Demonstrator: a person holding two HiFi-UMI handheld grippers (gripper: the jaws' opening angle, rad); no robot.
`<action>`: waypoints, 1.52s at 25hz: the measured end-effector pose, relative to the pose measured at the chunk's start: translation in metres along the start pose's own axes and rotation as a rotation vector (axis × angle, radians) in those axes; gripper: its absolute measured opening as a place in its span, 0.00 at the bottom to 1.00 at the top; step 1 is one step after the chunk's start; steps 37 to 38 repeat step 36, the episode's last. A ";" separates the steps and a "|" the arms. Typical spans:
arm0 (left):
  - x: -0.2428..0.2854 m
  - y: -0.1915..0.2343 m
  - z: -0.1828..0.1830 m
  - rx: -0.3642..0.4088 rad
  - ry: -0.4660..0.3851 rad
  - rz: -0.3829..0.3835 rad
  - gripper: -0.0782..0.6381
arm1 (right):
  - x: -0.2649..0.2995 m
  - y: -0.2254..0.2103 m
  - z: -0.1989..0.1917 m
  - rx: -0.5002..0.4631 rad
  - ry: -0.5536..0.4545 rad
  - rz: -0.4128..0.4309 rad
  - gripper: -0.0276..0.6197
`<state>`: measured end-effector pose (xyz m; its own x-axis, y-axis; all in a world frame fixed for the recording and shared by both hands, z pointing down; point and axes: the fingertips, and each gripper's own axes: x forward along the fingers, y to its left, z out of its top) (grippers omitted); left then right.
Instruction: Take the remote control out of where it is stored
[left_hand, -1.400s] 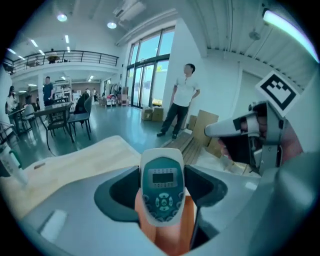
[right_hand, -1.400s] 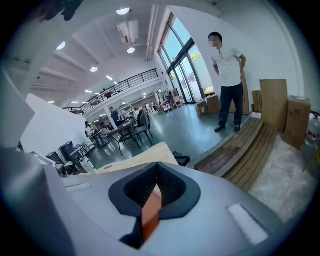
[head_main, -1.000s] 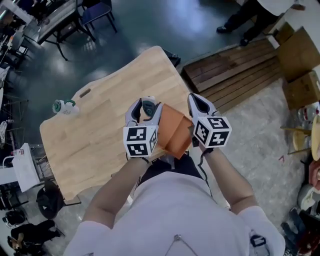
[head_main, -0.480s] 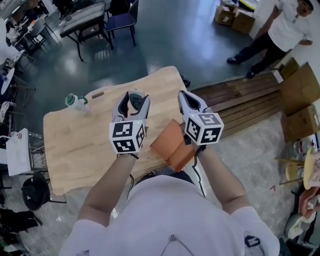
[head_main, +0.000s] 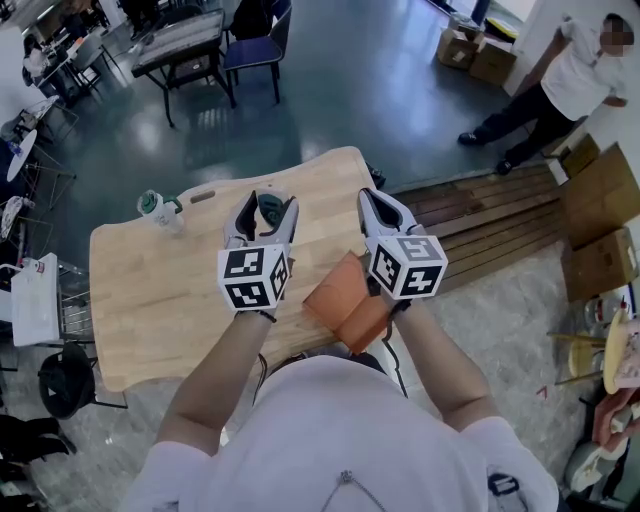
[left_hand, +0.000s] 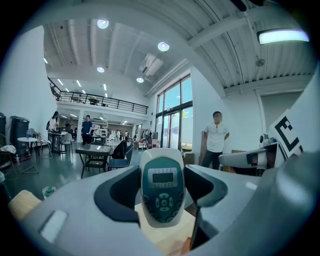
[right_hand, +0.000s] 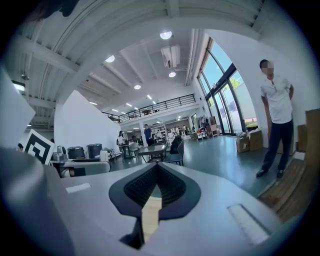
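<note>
Above the near half of a light wooden table (head_main: 160, 290), head view: both grippers are held up side by side, jaws pointing away from the person. L. gripper (head_main: 269, 200): jaws pinch the remote control (left_hand: 161, 187) by its long sides. The remote is clear of the table and of the orange case (head_main: 345, 300). It stands upright betw. the jaws, white body, teal face w/ small display and buttons turned toward the gripper's camera. R. gripper (head_main: 368, 197): jaws pressed together, nothing betw. them. The orange case lies at the table's near edge, partly below the r. gripper's marker cube; contact w/ that gripper can't be judged. A bottle (head_main: 158, 208) w/ green cap stands near the table's far left corner, well apart from both grippers. Background: wooden planks (head_main: 480, 215) on the floor right of the table, cardboard boxes (head_main: 598, 215) beyond them, and a standing person (head_main: 560, 85) in a white shirt.
</note>
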<state>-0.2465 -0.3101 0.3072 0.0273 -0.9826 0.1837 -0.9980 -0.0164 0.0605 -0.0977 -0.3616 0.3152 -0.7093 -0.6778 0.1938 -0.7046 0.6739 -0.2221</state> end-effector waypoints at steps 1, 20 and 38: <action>0.000 0.000 0.001 0.002 -0.001 0.000 0.52 | 0.000 0.000 0.001 -0.001 -0.002 -0.002 0.08; -0.002 -0.009 0.000 0.008 0.005 -0.019 0.52 | -0.010 0.004 0.000 -0.024 0.010 -0.011 0.08; 0.000 -0.005 -0.006 0.001 0.019 -0.016 0.52 | -0.011 0.000 0.000 -0.026 0.014 -0.023 0.08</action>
